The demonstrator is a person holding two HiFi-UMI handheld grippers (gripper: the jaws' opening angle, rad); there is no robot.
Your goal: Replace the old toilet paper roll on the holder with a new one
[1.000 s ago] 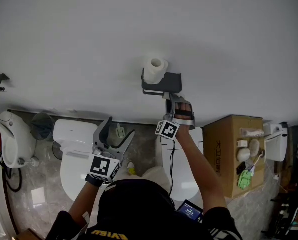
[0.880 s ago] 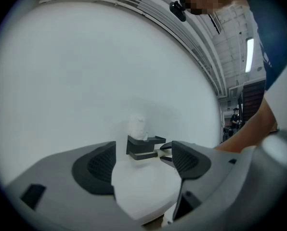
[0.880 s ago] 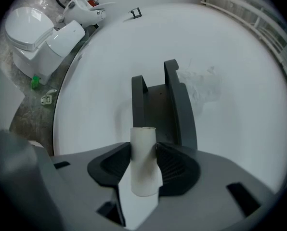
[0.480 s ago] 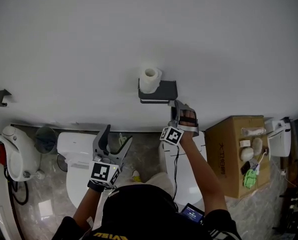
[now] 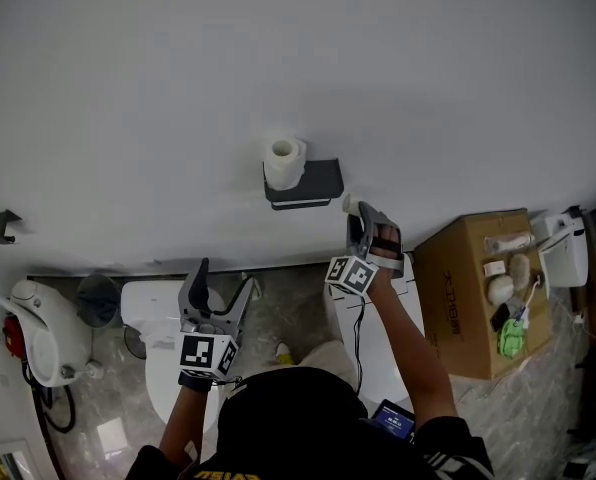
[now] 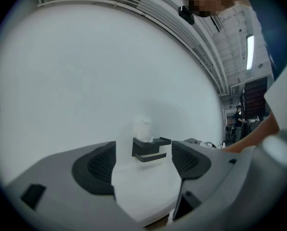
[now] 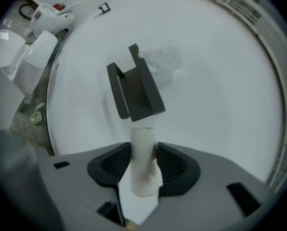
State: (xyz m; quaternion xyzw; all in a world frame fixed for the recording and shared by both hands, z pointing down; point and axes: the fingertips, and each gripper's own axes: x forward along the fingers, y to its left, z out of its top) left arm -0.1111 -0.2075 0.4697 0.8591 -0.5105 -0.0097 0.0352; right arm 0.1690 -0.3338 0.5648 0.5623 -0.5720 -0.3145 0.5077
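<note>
My right gripper (image 5: 364, 230) is clenched on the bare cardboard tube (image 7: 143, 170). The tube's long axis runs out along the jaws toward the holder (image 5: 316, 182), which sits just up-left of the gripper in the head view. The fresh roll (image 5: 283, 160) stands on end on the holder's shelf, and the bar beneath is bare. My left gripper (image 5: 216, 290), at lower left, is released and empty. It is farther off, but I judge it the free one for the roll. The cardboard box (image 5: 458, 298) at right carries small oddments on top.

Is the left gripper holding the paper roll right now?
No, the left gripper is open and empty; the roll sits on the holder.
</note>
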